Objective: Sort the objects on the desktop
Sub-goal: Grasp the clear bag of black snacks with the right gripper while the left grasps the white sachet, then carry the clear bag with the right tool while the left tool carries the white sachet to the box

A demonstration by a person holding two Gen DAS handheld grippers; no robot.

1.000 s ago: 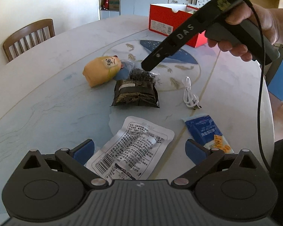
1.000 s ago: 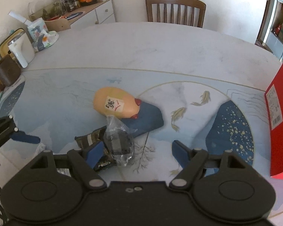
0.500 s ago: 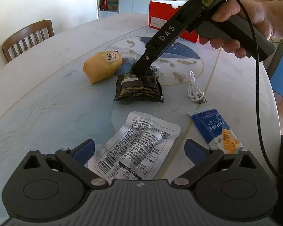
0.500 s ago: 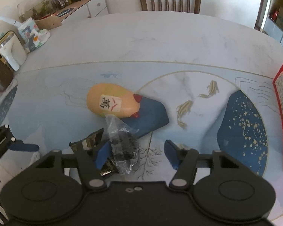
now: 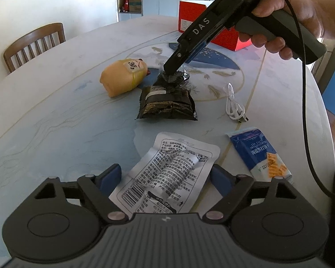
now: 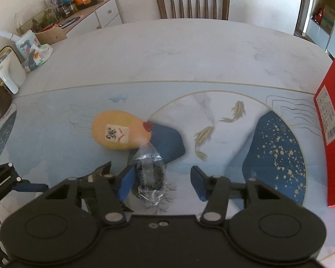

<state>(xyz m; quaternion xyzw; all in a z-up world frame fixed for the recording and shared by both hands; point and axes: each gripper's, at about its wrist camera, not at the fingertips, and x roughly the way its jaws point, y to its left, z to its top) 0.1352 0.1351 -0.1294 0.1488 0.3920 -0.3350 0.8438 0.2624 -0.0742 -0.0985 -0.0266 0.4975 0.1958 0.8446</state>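
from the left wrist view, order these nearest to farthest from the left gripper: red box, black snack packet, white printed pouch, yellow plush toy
1. white printed pouch, between the left gripper's closing jaws
2. black snack packet, mid-table, straight ahead
3. yellow plush toy, behind it, to the left
4. red box, far edge, right

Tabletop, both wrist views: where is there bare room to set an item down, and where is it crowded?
Free: the broad pale stretch between the yellow pouch and the wooden chair; also the strip right of the white cable. Crowded: the centre, where the black packet, clear-wrapped dark item and white sachet cluster near the blue packet.
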